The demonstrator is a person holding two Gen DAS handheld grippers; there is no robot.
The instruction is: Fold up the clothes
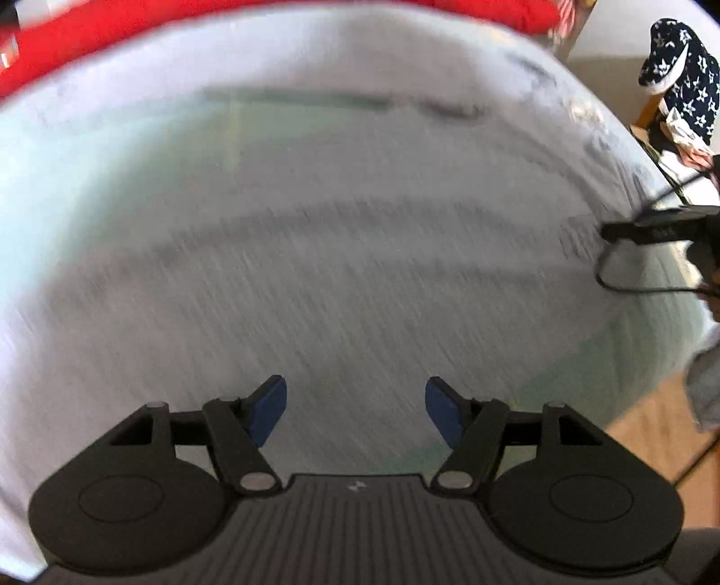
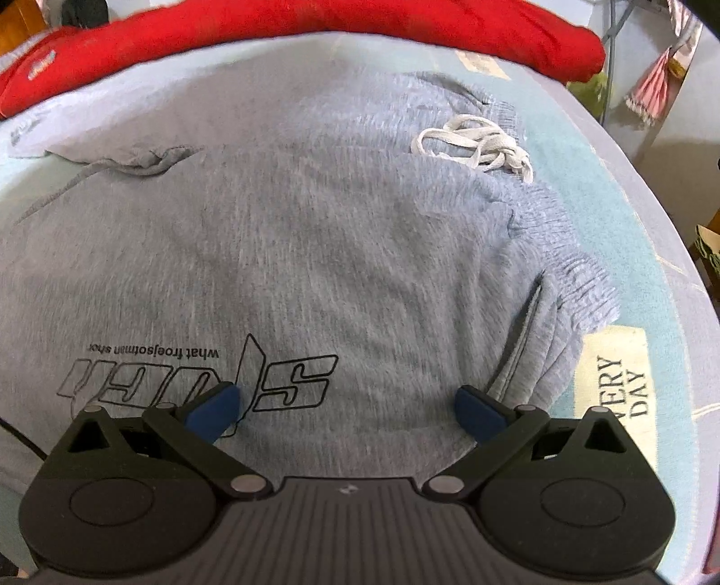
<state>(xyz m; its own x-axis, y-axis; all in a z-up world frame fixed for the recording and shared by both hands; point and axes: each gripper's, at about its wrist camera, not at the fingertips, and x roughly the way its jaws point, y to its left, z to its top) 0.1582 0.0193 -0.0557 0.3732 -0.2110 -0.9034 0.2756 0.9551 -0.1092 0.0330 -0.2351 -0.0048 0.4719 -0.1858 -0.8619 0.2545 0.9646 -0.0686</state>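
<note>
A pale blue-green bed sheet (image 2: 580, 180) covers the whole work surface, and along its far edge lies a bulky red garment (image 2: 360, 31), stretching nearly the full width of the right wrist view. Spread flat on the sheet is a pair of grey sweatpants (image 2: 315, 234), the item to be folded; it fills the middle of the right wrist view, with its ribbed elastic waistband (image 2: 580, 274) to the right and a black outlined logo (image 2: 202, 373) printed near the camera (it reads upside down from here). The left wrist view is heavily motion-blurred, and shows only grey fabric (image 1: 337, 279) over the pale sheet, without legible detail.

On the waistband end a white drawstring (image 2: 477, 144) sits in a loose tangle on top of the grey fabric. Just beside the waistband, on the sheet, is a cream printed patch (image 2: 625, 382) with dark lettering.

The right gripper (image 2: 348, 407) hovers low over the logo area, its blue pads (image 2: 211, 411) spread wide apart with nothing between them. The left gripper (image 1: 355, 411) also has its pads (image 1: 267, 411) apart and empty, above the blurred grey cloth. At the right edge of the left wrist view, the other black gripper's tip reaches in over the fabric.
</note>
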